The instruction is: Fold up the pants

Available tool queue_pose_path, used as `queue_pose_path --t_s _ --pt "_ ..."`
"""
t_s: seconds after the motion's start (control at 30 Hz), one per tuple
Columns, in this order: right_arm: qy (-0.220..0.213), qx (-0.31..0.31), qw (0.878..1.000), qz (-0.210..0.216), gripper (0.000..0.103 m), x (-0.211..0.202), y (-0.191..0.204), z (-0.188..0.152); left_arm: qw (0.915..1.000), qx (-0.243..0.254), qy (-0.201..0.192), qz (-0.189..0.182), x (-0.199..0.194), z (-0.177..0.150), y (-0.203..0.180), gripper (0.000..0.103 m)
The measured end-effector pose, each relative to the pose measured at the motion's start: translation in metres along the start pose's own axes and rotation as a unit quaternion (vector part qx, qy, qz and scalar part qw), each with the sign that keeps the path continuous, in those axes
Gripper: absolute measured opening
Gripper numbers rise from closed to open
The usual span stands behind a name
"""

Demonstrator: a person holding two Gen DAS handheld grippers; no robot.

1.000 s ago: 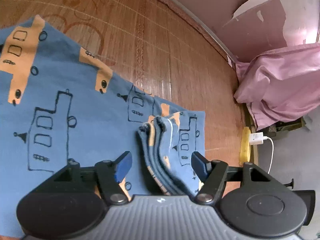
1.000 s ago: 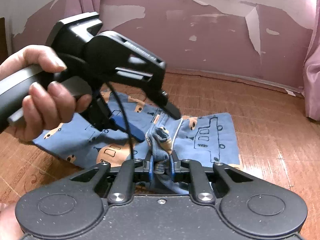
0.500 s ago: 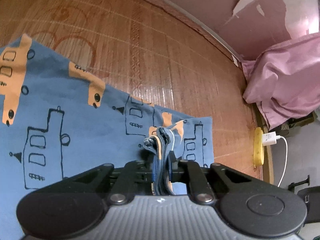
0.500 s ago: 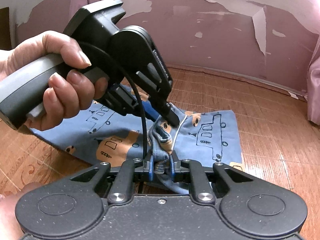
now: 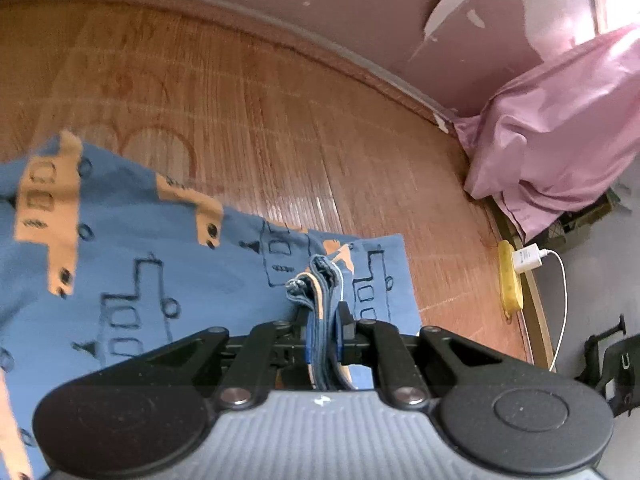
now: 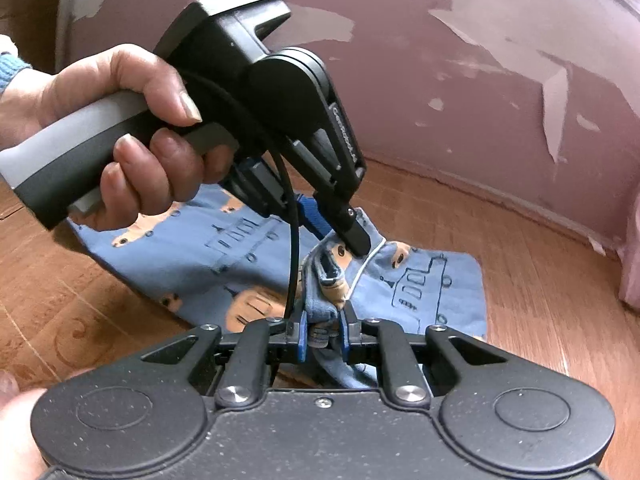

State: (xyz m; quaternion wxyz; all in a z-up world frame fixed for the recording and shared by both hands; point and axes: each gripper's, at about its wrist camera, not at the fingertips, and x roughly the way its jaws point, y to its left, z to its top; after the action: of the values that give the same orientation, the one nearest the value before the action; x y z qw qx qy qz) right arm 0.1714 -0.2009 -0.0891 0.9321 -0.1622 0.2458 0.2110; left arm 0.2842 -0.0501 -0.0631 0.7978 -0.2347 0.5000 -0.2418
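1. Your right tool (image 6: 324, 336) was clamped narrow on a bunched hem of the pants (image 6: 420, 292), the pinch sitting at the near edge of the cloth.
2. Your left tool (image 5: 322, 336) gripped a stack of layered edges just beyond that pinch; in the right wrist view the left tool (image 6: 344, 236) met the same ridge of fabric, the two grips close together.
3. From both pinches the pants ran away flat over the wooden floor (image 5: 280, 128), their long axis stretching off to the left tool's left.
4. Judged from this, the coming move would carry both grips along that axis; neither hand sat clearly nearer.
5. Beyond the pants stood the pink cloth (image 5: 560, 128).
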Motion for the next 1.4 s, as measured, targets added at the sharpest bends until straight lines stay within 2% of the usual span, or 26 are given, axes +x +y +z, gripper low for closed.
queue_pose_path --t_s 0.23,0.43,0.63,0.9,0.97,1.0,1.03,1.07,1.1,1.13,1.2,1.27,1.33,1.4 --pt "-0.014 -0.034 0.999 0.035 0.016 0.004 0.025 0.032 0.9993 0.02 -0.032 0.006 -0.039 0.005 0.016 0.011" --pt "-0.023 -0.073 0.994 0.073 0.016 0.012 0.06 0.055 0.9981 0.005 -0.058 0.021 -0.073 0.001 0.047 0.011" --pt "-0.014 -0.11 0.988 0.109 0.016 0.027 0.101 0.067 0.996 -0.021 -0.079 0.037 -0.1 -0.009 0.086 0.011" --pt "0.03 -0.16 0.979 0.119 0.02 0.053 0.131 0.056 0.9948 -0.007 -0.06 0.081 -0.091 -0.022 0.115 0.014" --pt "0.023 -0.17 0.979 0.114 0.025 0.051 0.131 0.054 0.9938 0.009 -0.064 0.091 -0.09 -0.023 0.112 0.025" --pt "0.018 -0.171 0.978 0.115 0.035 0.048 0.127 0.054 0.9926 0.019 -0.069 0.099 -0.093 -0.024 0.108 0.029" --pt "0.013 -0.17 0.979 0.116 0.05 0.043 0.12 0.055 0.991 0.031 -0.073 0.108 -0.094 -0.025 0.103 0.036" --pt "0.01 -0.165 0.979 0.116 0.06 0.038 0.111 0.056 0.9881 0.049 -0.082 0.121 -0.098 -0.027 0.098 0.048" --pt "0.004 -0.155 0.981 0.115 0.077 0.031 0.096 0.056 0.9849 0.062 -0.089 0.135 -0.101 -0.029 0.092 0.057" --pt "0.002 -0.14 0.984 0.11 0.089 0.024 0.081 0.055 0.9812 0.075 -0.099 0.147 -0.105 -0.032 0.088 0.072" --pt "0.004 -0.103 0.992 0.078 0.094 0.018 0.045 0.054 0.972 0.107 -0.132 0.162 -0.115 -0.042 0.076 0.077" --pt "0.013 -0.057 0.998 0.028 0.094 0.021 0.011 0.052 0.9666 0.129 -0.147 0.166 -0.118 -0.048 0.065 0.083" --pt "0.031 -0.005 0.999 -0.006 0.088 0.035 -0.02 0.049 0.9635 0.143 -0.154 0.165 -0.113 -0.054 0.055 0.084" --pt "0.04 0.018 0.999 -0.029 0.08 0.048 -0.035 0.044 0.9549 0.173 -0.141 0.196 -0.097 -0.059 0.044 0.084"
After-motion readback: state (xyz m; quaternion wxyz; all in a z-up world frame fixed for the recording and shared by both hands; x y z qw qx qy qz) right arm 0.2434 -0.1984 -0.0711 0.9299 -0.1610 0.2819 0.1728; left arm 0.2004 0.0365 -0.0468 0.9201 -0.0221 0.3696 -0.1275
